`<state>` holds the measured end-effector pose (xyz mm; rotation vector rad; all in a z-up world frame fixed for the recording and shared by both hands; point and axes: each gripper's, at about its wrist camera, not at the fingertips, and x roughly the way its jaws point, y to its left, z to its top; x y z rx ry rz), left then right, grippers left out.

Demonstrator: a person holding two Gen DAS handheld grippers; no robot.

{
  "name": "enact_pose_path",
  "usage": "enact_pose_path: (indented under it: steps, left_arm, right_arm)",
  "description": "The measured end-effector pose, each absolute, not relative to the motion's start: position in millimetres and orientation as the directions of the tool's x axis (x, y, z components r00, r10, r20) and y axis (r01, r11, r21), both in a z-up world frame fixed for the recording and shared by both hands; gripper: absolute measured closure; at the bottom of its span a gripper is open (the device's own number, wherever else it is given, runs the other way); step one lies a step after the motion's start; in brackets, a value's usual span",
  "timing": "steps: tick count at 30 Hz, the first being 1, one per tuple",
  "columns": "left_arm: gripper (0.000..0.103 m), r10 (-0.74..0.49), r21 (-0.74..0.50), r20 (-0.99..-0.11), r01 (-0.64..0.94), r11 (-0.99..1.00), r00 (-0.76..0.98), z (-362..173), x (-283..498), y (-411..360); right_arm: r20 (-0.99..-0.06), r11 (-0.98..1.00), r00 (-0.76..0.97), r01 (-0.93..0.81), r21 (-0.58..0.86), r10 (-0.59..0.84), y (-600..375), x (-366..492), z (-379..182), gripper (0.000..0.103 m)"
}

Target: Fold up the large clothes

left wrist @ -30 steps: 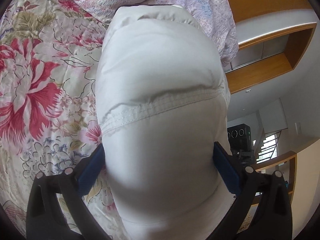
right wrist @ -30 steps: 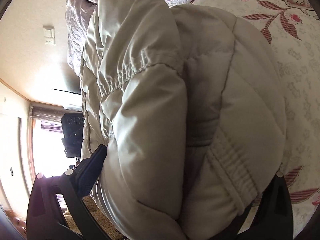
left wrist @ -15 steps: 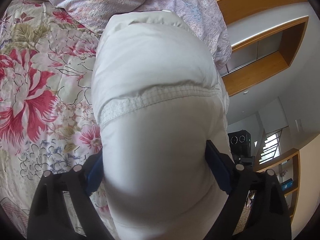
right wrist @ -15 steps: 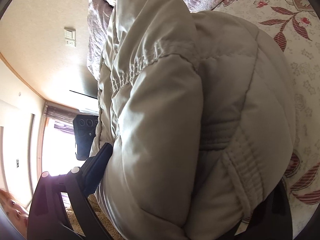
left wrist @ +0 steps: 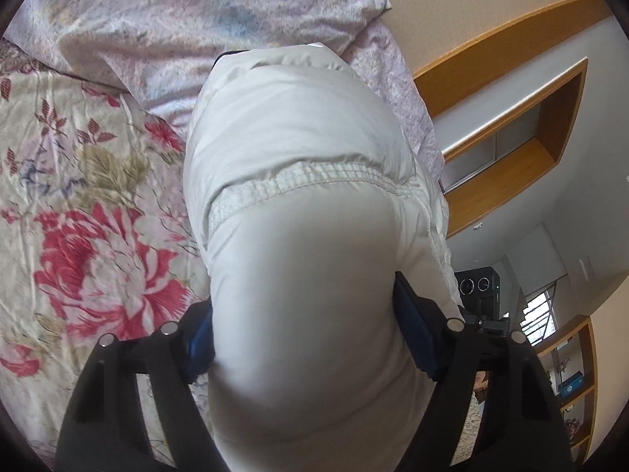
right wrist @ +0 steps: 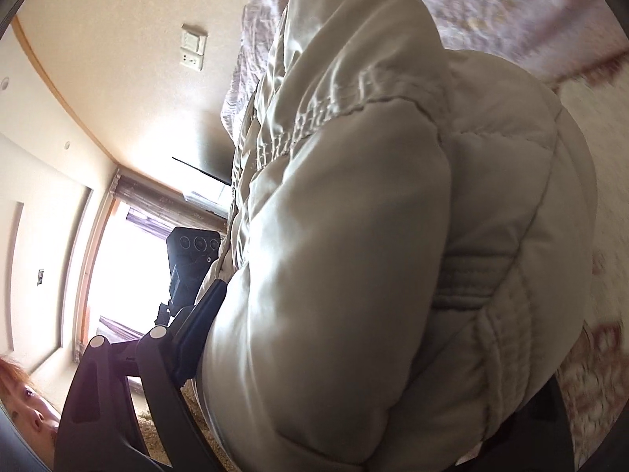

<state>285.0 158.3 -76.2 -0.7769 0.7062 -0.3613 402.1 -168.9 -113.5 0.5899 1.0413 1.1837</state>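
The left claw (left wrist: 302, 338) pinches a thick puffed fold of the pale quilted jacket (left wrist: 298, 181) above the floral bedspread (left wrist: 86, 204). The right claw (right wrist: 373, 354) clamps another bulky fold. It looks light, soft and slippery; the stitched elastic hem probably grips best.

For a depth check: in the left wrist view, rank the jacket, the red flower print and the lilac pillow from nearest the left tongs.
1. Jacket, clamped between the left tongs.
2. Red flower print, on the bedspread, left.
3. Lilac pillow, top, behind the jacket.
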Motion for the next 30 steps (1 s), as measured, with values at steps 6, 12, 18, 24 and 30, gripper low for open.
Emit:
enact_pose_path:
  steps: [6,12,18,24,30]
  left_arm:
    - [0.025,-0.448,-0.712,-0.474,-0.030,0.702,0.758,-76,283,197]
    - [0.025,-0.370,-0.646,-0.548,-0.097,0.757,0.750,-95,288,213]
    - [0.018,-0.317,-0.560,-0.589,-0.092,0.823,0.743,-93,305,197]
    - [0.015,-0.276,-0.548,-0.596,-0.131,0.826,0.754,-80,286,202]
    - [0.008,0.009,-0.246,-0.549,-0.172,0.954,0.836,-23,267,176]
  right_arm:
    - [-0.379,0.331,-0.008,-0.470,0.818,0.925,-120,429,-113,0.014]
    - [-0.466,0.431,0.027,-0.433,0.792,0.884,-105,448,-143,0.015]
    - [-0.462,0.462,0.092,-0.358,0.811,0.882,-117,441,-158,0.014]
    - [-0.595,0.658,0.287,-0.404,0.636,0.751,-147,421,-109,0.010]
    - [-0.581,0.860,0.634,-0.385,0.334,0.510,-170,385,-40,0.008]
